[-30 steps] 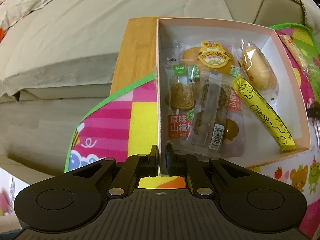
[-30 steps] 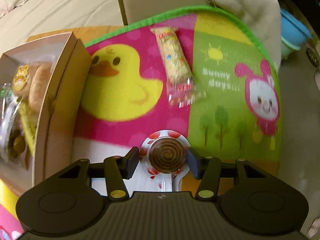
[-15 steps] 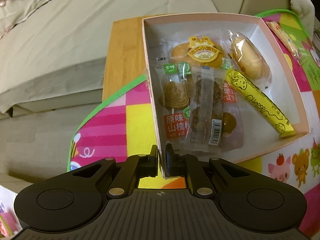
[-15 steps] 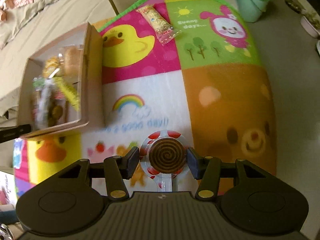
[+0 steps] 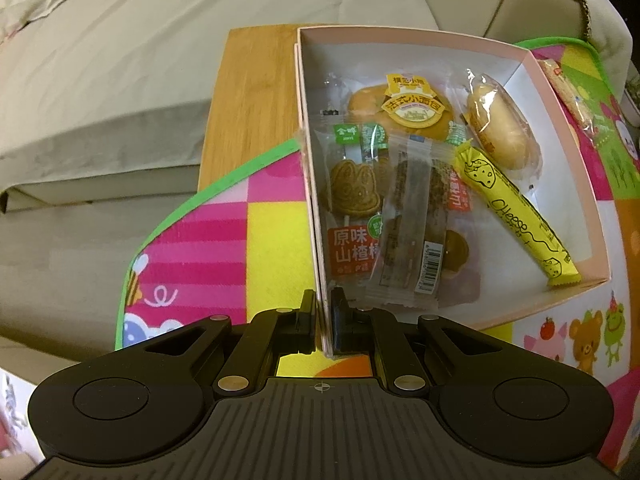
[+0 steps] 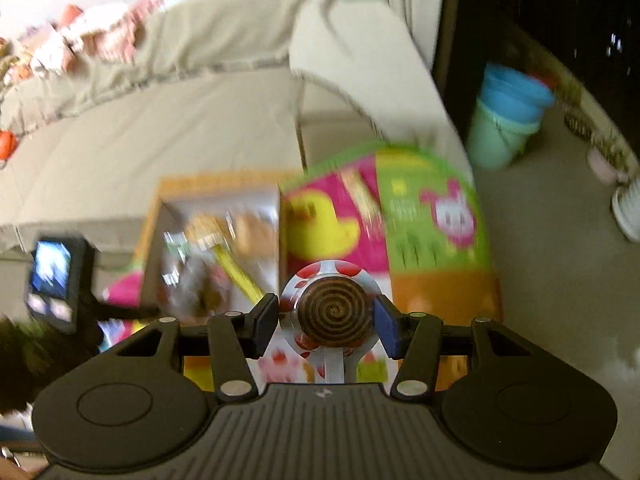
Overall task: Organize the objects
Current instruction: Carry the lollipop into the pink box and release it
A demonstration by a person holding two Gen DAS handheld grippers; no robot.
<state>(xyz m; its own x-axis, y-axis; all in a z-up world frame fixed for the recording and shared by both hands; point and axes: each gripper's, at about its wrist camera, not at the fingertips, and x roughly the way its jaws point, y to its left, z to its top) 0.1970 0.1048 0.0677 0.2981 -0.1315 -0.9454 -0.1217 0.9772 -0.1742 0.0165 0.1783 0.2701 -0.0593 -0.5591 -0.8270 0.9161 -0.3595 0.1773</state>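
While both tongs grip: two holds
Left gripper [image 5: 323, 312]: pinched on the box [image 5: 316, 216] wall, six o'clock
Right gripper [image 6: 326, 316]: clamping the lollipop [image 6: 334, 312], raised above the mat [image 6: 436, 240]
Box: snacks [image 5: 400, 216] inside, nine o'clock of lollipop

The snack box [image 5: 560, 92] is viewed steeply from above and close by the left wrist camera, over its near corner. From higher and farther back, the same box [image 6: 154, 248] and colourful mat [image 6: 436, 248] are seen, blurred, by the right wrist camera.
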